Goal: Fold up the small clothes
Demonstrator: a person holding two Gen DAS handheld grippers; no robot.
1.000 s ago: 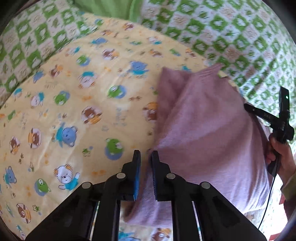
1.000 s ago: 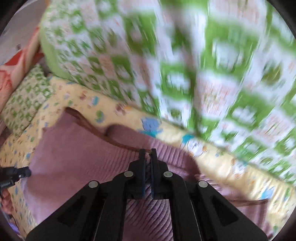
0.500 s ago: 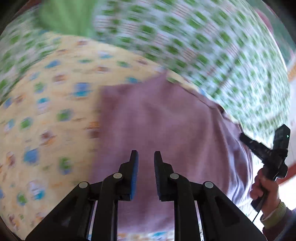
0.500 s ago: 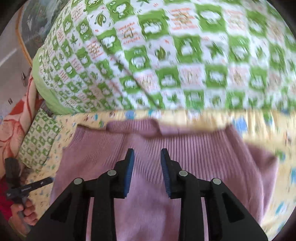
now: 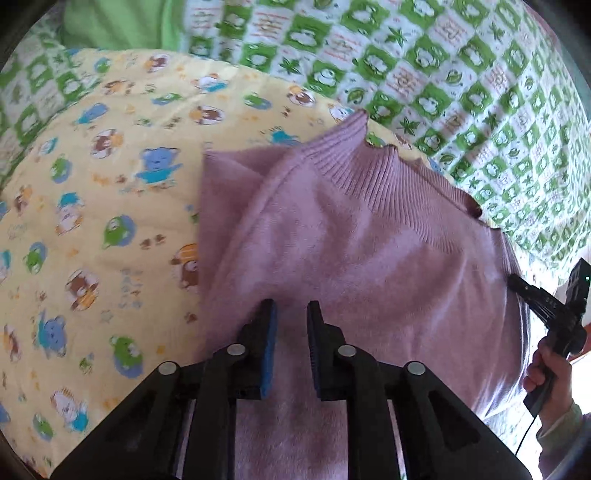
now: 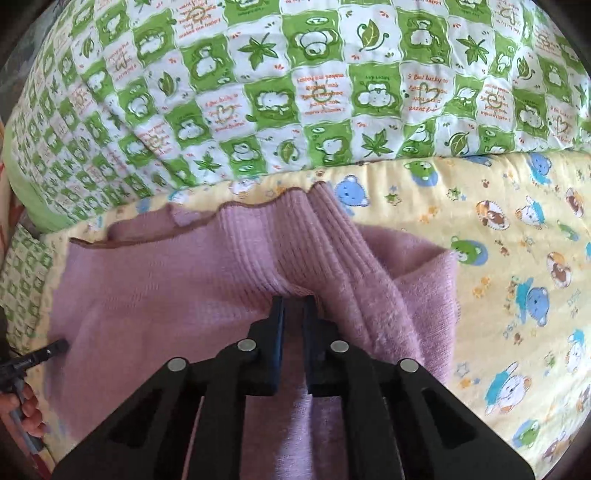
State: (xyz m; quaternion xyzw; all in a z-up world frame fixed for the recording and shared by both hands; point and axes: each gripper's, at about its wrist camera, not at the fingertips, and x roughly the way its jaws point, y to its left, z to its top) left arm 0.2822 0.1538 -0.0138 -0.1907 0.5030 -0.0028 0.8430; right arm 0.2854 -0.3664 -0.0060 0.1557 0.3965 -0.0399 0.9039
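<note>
A small mauve knitted sweater (image 5: 369, 258) lies folded on a yellow cartoon-print blanket (image 5: 92, 203). Its ribbed hem with a brown edge points toward the far side. My left gripper (image 5: 291, 310) hovers over the sweater's near part with its jaws a little apart and nothing between them. My right gripper (image 6: 293, 306) presses into a raised fold of the sweater (image 6: 184, 288), jaws narrowly apart with knit bunched at the tips. The right gripper also shows in the left wrist view (image 5: 550, 310) at the sweater's right edge. The left gripper's tip shows in the right wrist view (image 6: 44, 350).
A green-and-white checked quilt (image 6: 314, 85) is piled along the far side of the yellow blanket (image 6: 517, 258). A small checked pillow (image 6: 26, 280) lies at the far left of the right wrist view. A plain green cloth (image 5: 118, 26) sits at the back.
The right gripper's jaws have narrowed and now sit against a raised fold of the sweater. The left gripper shifted a little over the sweater, jaws still apart.
</note>
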